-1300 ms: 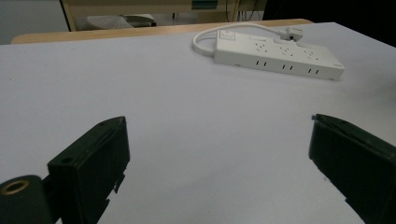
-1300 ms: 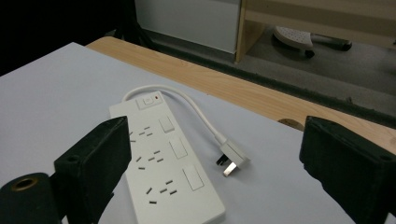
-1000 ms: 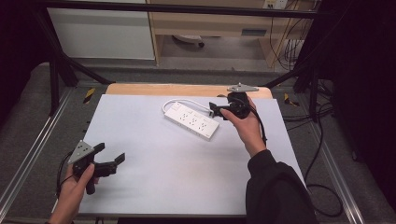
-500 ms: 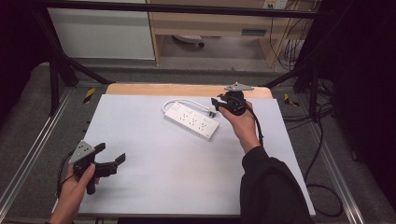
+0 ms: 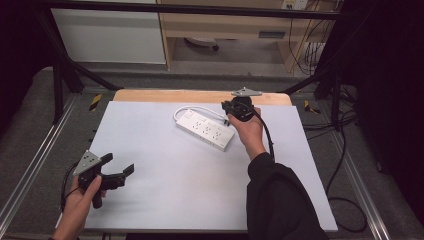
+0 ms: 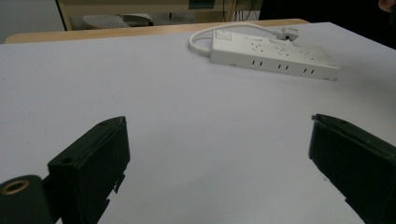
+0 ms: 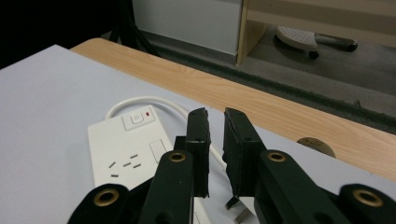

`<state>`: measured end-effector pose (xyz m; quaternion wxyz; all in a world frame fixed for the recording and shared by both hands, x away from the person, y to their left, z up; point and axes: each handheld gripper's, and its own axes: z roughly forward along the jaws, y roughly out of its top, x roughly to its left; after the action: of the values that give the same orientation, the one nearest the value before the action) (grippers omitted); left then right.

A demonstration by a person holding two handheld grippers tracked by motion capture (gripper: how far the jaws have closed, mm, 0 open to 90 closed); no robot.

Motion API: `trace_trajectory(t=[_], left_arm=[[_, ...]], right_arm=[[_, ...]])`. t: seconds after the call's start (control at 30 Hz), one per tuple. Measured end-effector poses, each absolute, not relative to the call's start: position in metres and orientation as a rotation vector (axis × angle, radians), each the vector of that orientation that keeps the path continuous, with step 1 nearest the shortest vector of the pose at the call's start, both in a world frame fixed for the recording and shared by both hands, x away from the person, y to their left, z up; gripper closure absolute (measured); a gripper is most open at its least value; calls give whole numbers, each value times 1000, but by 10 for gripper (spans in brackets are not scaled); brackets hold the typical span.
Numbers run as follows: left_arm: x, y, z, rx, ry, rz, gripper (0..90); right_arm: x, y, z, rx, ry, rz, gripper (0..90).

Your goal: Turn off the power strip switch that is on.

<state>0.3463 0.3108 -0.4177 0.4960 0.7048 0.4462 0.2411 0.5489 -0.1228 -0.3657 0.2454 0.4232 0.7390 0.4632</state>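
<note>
A white power strip (image 5: 205,129) (image 6: 273,56) (image 7: 126,149) lies at the back middle of the white mat, its cable (image 7: 140,100) looping round the switch end. My right gripper (image 5: 227,116) (image 7: 216,116) is at the strip's right end, pointing down at the table. Its jaws have just been closing and stand a narrow slit apart, with the white cable running through the slit. The plug's metal prongs (image 7: 238,210) show just under them. My left gripper (image 5: 119,167) (image 6: 219,123) rests at the front left, open and holding nothing.
A bare wooden strip of the table (image 5: 200,96) runs behind the white mat (image 5: 200,190). Beyond it stand a white cabinet (image 5: 107,35) and a low shelf. Black cables (image 5: 345,220) lie on the floor at the right, beside the metal frame rails.
My right gripper has sunk a little toward the strip's right end and its jaws have closed from wide apart to a slit. The left hand has kept still.
</note>
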Motion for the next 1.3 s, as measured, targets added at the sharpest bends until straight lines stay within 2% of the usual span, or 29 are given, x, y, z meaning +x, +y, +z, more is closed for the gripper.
trace_trajectory(t=[0.27, 1.3], left_arm=[[348, 310, -418, 1705, 1083, 584, 51], [348, 310, -417, 1702, 1074, 585, 52]], right_arm=[[563, -110, -373, 1143, 2023, 1261, 900], [597, -96, -387, 1172, 2059, 1213, 900]])
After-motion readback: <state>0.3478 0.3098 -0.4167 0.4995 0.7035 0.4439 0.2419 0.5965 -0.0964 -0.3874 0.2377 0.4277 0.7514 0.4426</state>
